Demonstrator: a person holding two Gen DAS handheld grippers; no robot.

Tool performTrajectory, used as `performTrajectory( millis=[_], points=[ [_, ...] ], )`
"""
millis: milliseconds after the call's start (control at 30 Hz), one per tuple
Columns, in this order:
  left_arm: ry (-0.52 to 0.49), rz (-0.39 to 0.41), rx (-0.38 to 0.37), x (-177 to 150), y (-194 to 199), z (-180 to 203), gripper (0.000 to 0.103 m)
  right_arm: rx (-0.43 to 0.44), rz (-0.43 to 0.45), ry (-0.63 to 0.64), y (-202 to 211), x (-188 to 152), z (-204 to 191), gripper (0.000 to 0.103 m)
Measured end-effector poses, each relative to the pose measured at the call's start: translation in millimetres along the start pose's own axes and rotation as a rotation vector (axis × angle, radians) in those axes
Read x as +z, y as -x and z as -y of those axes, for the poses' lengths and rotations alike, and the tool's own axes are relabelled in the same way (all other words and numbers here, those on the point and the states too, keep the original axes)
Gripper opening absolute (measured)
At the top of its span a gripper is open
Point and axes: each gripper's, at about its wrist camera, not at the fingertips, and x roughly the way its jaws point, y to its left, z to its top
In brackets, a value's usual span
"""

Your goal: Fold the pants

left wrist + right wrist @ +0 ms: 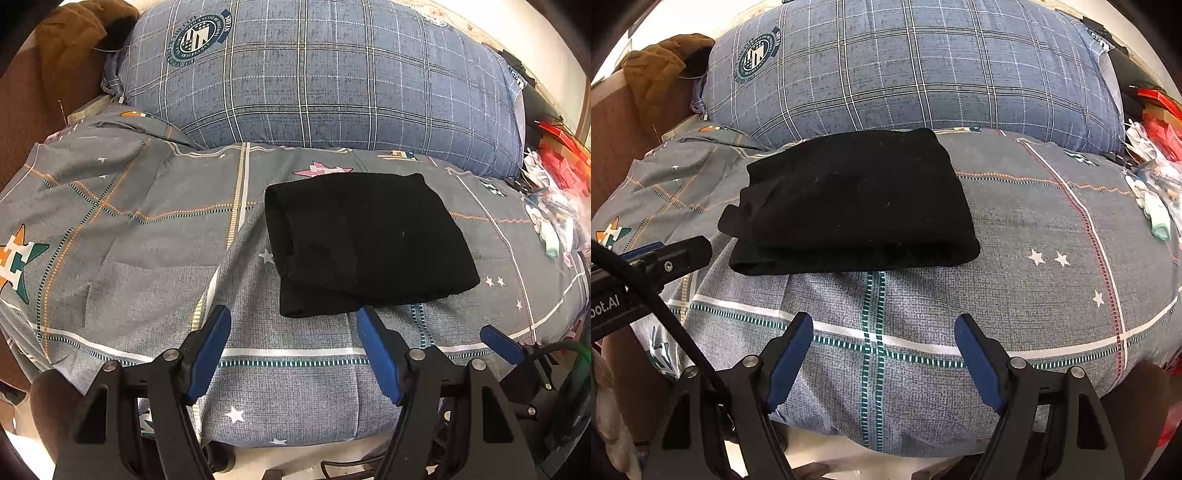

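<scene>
Already folded — black pants soft rectangular stack; both tongs agape.

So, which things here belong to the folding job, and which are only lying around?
Belong to the job:
folded black fabric pants
left gripper, open
right gripper, open

Lying about:
blue plaid pillow
grey star-patterned bedsheet
brown garment
red packaging

The pants are plain black; the bedsheet is grey with white, orange and teal lines and stars; the pillow is blue plaid with a round teal crest; both claws have blue pads
</scene>
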Motion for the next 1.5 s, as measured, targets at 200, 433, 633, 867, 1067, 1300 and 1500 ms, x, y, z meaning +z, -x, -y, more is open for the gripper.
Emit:
performTrajectory(
  millis=[200, 433, 633, 867, 1067, 1300, 1500],
  points=[
    [-0.001, -0.002, 0.002, -1.3, 0.0, 0.8, 0.07, 0.0, -0.002, -0.005, -0.5, -0.8, 2.8, 0.084],
    [0.0, -0.004, 0.005, -2.0, 0.0, 2.1, 0.07, 0.001, -0.008, -0.006, -2.4, -1.4, 5.4, 0.084],
    [0.002, -0.007, 0.005, -2.2, -1.8, 0.2, 0.07, -0.001, -0.01, -0.007, -3.1, -1.8, 4.7, 0.084],
    [0.006, -0.007, 0.002, -2.5, -1.7, -1.0, 0.07, -0.003, -0.011, -0.007, -3.9, -2.2, 4.9, 0.084],
    [0.016, -0.008, -0.002, -3.8, -2.4, -2.8, 0.07, -0.01, -0.009, -0.01, -3.6, -2.1, 7.2, 0.084],
    [0.019, -0.011, -0.006, -4.8, -3.7, -1.9, 0.07, -0.011, -0.009, -0.01, -2.8, -1.9, 7.8, 0.084],
    [0.019, -0.008, -0.007, -5.0, -3.5, -2.3, 0.07, -0.016, -0.005, -0.006, -1.9, -2.1, 8.7, 0.084]
  ],
)
